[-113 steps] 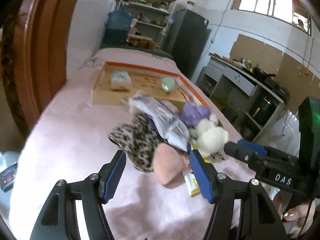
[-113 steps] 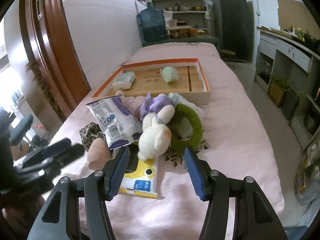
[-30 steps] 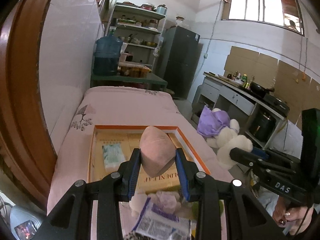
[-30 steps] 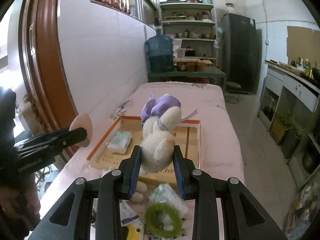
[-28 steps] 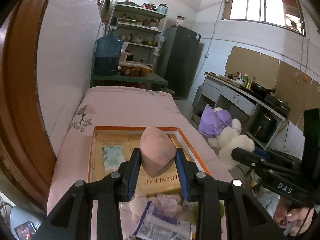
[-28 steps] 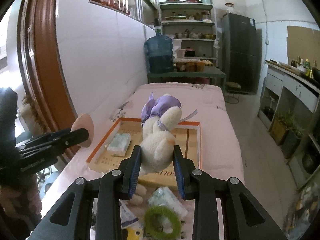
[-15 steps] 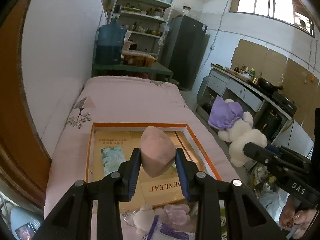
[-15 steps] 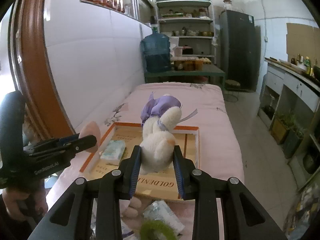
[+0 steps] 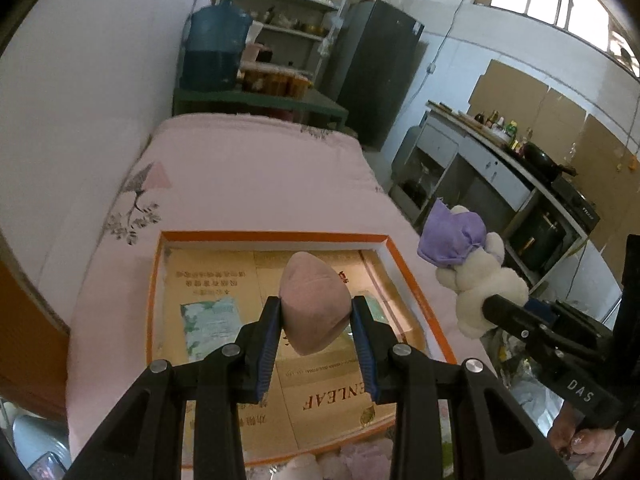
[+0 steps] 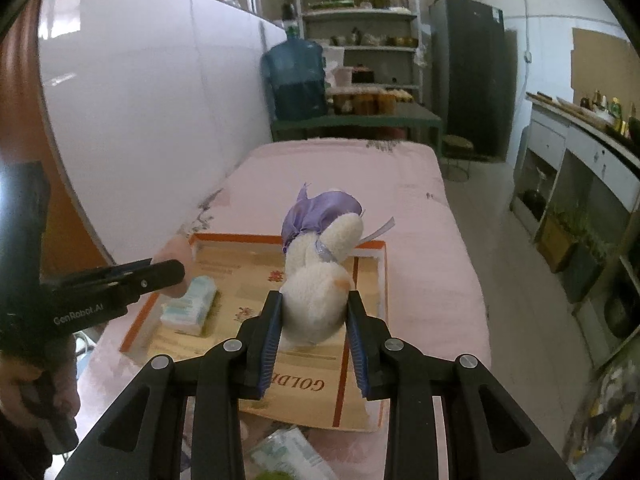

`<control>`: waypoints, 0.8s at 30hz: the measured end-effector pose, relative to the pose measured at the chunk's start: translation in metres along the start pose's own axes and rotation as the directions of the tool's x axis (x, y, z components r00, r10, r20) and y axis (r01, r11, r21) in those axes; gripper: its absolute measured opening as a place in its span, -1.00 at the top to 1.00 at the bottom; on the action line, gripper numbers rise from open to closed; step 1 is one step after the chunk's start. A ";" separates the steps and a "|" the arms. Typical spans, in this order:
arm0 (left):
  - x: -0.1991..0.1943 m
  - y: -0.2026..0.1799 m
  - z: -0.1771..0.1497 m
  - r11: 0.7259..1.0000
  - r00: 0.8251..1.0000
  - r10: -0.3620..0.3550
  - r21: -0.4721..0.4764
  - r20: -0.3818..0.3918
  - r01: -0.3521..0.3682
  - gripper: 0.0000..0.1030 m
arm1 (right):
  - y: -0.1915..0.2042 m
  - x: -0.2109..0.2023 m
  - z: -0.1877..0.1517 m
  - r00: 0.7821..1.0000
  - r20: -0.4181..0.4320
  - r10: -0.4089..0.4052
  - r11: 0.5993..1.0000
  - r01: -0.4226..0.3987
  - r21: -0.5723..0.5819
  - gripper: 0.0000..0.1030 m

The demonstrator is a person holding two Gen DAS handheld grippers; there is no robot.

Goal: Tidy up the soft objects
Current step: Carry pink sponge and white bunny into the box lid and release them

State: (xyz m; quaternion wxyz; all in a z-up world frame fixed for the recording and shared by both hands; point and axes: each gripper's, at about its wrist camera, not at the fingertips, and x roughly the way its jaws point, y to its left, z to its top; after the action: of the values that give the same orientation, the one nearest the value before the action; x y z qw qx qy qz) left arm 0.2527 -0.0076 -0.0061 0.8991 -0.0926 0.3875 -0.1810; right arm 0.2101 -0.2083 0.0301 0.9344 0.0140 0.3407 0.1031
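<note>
Kitchen room, pink bed [image 9: 248, 168]. Orange-rimmed box [image 9: 154, 292] holds tissue pack [image 9: 210, 326]. Left gripper [image 9: 316, 316] clamps pink sponge [image 9: 314, 304]; right gripper [image 10: 314, 314] clamps plush toy [image 10: 320, 272].

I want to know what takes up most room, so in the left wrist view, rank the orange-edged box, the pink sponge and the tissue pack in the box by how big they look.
1. Orange-edged box, clearly largest.
2. Pink sponge, though it is nearer the camera, so unsure.
3. Tissue pack.

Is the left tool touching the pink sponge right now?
Touching. The left wrist view shows the left tool with both blue pads pressed against the sides of the pink sponge, holding it above the box.
</note>
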 end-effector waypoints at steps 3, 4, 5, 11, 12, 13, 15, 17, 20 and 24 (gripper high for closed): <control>0.016 0.003 0.000 1.000 1.000 0.004 -0.008 -0.031 -0.004 0.31 | -0.005 0.018 -0.001 1.000 -0.025 -0.017 1.000 0.017 -0.001 0.38; 0.021 0.005 0.000 1.000 0.999 0.008 -0.008 -0.042 -0.009 0.31 | -0.007 0.024 -0.001 0.999 -0.034 -0.023 1.000 0.023 -0.003 0.38; 0.027 0.006 0.000 1.000 0.998 0.011 -0.010 -0.057 -0.011 0.31 | -0.008 0.030 -0.002 0.999 -0.044 -0.028 1.000 0.028 -0.005 0.38; 0.055 0.016 -0.002 0.999 0.990 -0.002 -0.045 -0.142 -0.005 0.31 | -0.012 0.068 -0.006 0.993 -0.110 -0.054 0.998 0.051 -0.031 0.38; 0.058 0.017 -0.002 0.999 0.989 -0.002 -0.048 -0.148 -0.006 0.31 | -0.014 0.073 -0.006 0.991 -0.118 -0.055 0.998 0.051 -0.032 0.38; 0.062 0.018 -0.002 0.998 0.988 -0.003 -0.055 -0.157 -0.006 0.31 | -0.014 0.078 -0.007 0.990 -0.127 -0.057 0.998 0.053 -0.034 0.38; 0.068 0.021 -0.003 0.998 0.985 -0.006 -0.066 -0.171 -0.005 0.31 | -0.016 0.088 -0.008 0.988 -0.142 -0.064 0.998 0.060 -0.037 0.38; 0.072 0.022 -0.004 0.997 0.984 -0.005 -0.071 -0.180 -0.008 0.31 | -0.018 0.095 -0.010 0.986 -0.154 -0.069 0.997 0.064 -0.038 0.38; 0.078 0.025 -0.006 0.997 0.981 -0.007 -0.080 -0.193 -0.009 0.31 | -0.018 0.104 -0.013 0.982 -0.170 -0.078 0.996 0.071 -0.046 0.38; 0.085 0.027 -0.008 0.996 0.978 -0.007 -0.084 -0.209 -0.010 0.31 | -0.017 0.112 -0.018 0.979 -0.189 -0.078 0.996 0.069 -0.054 0.38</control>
State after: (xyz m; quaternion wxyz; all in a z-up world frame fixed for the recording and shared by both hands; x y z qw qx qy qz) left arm 0.3074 -0.0164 -0.0766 0.8489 -0.1107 0.4872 -0.1725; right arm 0.2857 -0.2025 -0.0562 0.9006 -0.0308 0.4265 0.0772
